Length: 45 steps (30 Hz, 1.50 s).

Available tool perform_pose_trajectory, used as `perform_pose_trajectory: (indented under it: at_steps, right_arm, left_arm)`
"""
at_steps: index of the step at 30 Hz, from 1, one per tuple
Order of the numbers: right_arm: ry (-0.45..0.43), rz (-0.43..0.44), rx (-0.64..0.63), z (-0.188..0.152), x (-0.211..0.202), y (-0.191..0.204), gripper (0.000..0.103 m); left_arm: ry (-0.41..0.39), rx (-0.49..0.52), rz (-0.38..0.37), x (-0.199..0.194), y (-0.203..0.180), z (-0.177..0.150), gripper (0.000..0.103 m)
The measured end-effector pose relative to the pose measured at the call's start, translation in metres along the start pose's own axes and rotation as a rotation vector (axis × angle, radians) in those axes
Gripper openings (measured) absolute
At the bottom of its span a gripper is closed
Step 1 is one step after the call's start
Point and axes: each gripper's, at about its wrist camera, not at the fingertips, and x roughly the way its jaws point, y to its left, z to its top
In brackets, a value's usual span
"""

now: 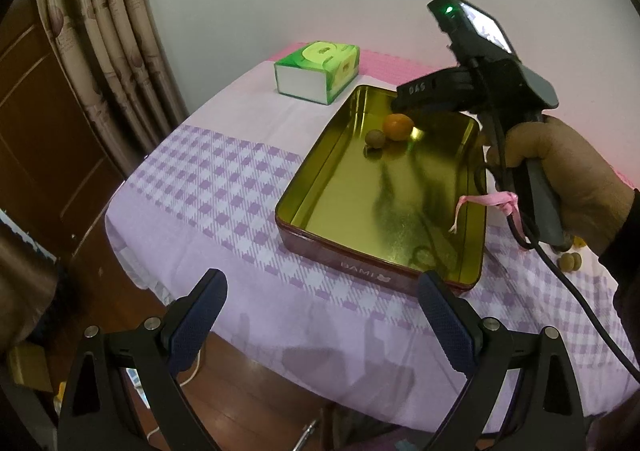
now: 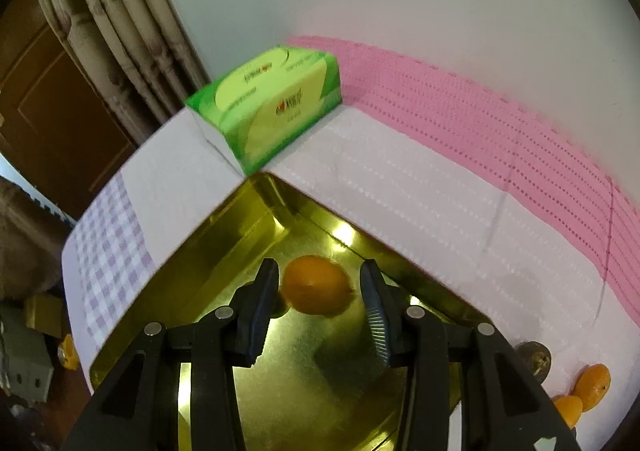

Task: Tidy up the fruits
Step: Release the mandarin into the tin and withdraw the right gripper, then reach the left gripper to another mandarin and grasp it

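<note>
The green tissue box [image 1: 317,71] stands at the far left of the cloth-covered table [image 1: 208,187], just beside the far corner of the gold tin tray [image 1: 312,187]. Inside the tray, near its far end, a small brown fruit [image 1: 375,139], probably a longan, lies touching an orange citrus fruit [image 1: 397,126]. More fruit remains on the cloth to the right of the tray: two orange pieces [image 2: 592,385] and small brown ones [image 1: 571,261].

Risks, as judged from this position:
- The tray floor is smooth metal. A round fruit set down there may roll, driven by any nudge from a withdrawing finger.
- The citrus fruit touches the brown fruit, so a push on one may displace the other.
- The trailing cable and pink tie on the right tool hang over the tray's right rim and could snag it.

Tool state:
- The left gripper [image 1: 322,309] is held over the near table edge with its jaws wide apart and nothing between them.
- The right gripper [image 2: 320,303] is over the tray's far end. Its jaws stand apart on either side of the citrus fruit, with a visible gap on the right; contact on the left cannot be told. The fruit rests on the tray floor and appears released, not clamped.
</note>
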Motion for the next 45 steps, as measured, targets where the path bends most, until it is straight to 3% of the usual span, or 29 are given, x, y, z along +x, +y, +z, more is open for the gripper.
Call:
perform_pose_trajectory:
  at_steps: [8, 15, 19, 23, 27, 32, 39, 45]
  right_arm:
    - [-0.178, 0.102, 0.074, -0.008, -0.055, -0.01, 0.04]
    - [-0.324, 0.129, 0.159, -0.056, -0.134, -0.05, 0.041]
    - [-0.369, 0.037, 0.193, -0.106, -0.171, -0.083, 0.043]
    - [-0.352, -0.144, 0.235, -0.175, -0.196, -0.122, 0.044]
    - [-0.278, -0.331, 0.293, -0.239, -0.204, -0.165, 0.044]
    - [-0.218, -0.414, 0.415, -0.291, -0.206, -0.216, 0.044]
    - [-0.192, -0.421, 0.459, -0.313, -0.196, -0.242, 0.051]
    - [-0.233, -0.395, 0.484, -0.32, -0.193, -0.251, 0.057]
  left_arm:
    - [-0.01, 0.012, 0.006, -0.001, -0.002, -0.001, 0.096]
    - [-0.049, 0.054, 0.021, -0.009, -0.01, -0.004, 0.096]
    - [-0.079, 0.099, 0.011, -0.016, -0.02, -0.007, 0.096]
    - [-0.116, 0.163, -0.013, -0.026, -0.035, -0.013, 0.096]
    - [-0.137, 0.23, -0.084, -0.034, -0.052, -0.02, 0.096]
    - [-0.11, 0.316, -0.201, -0.037, -0.08, -0.028, 0.096]
    - [-0.054, 0.418, -0.412, -0.041, -0.134, -0.016, 0.096]
    - [-0.015, 0.449, -0.5, -0.019, -0.181, 0.025, 0.096]
